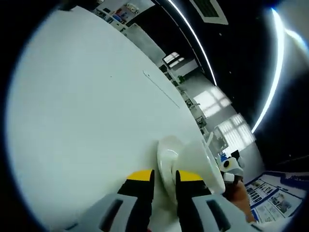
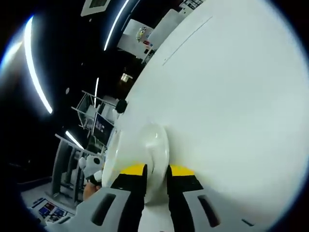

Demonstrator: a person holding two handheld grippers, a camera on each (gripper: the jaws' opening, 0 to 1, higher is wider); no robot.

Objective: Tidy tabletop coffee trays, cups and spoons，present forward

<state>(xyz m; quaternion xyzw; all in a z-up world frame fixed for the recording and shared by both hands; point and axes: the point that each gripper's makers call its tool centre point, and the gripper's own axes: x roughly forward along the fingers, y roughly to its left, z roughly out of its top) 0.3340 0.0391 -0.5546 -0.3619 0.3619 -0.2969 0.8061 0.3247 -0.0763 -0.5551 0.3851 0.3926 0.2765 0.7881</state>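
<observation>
Both tilted, left tool (image 1: 164, 179) and right tool (image 2: 157, 174) each clamp a saucer (image 1: 166, 162) rim.

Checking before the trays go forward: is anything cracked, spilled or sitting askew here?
No cracks or spills show. Each hand-held gripper, left and right, pinches the rim of a white dish: one in the left gripper view, one in the right gripper view. Both views are steeply tilted.

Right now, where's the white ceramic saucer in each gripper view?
Left gripper view: the white ceramic saucer sits bottom centre, edge-on between the left gripper jaws, right of the white tabletop.
Right gripper view: a matching saucer sits bottom centre between the right gripper jaws; whether it is the same one, I cannot tell.
Shared landmark: the tabletop's thin seam line.
</observation>
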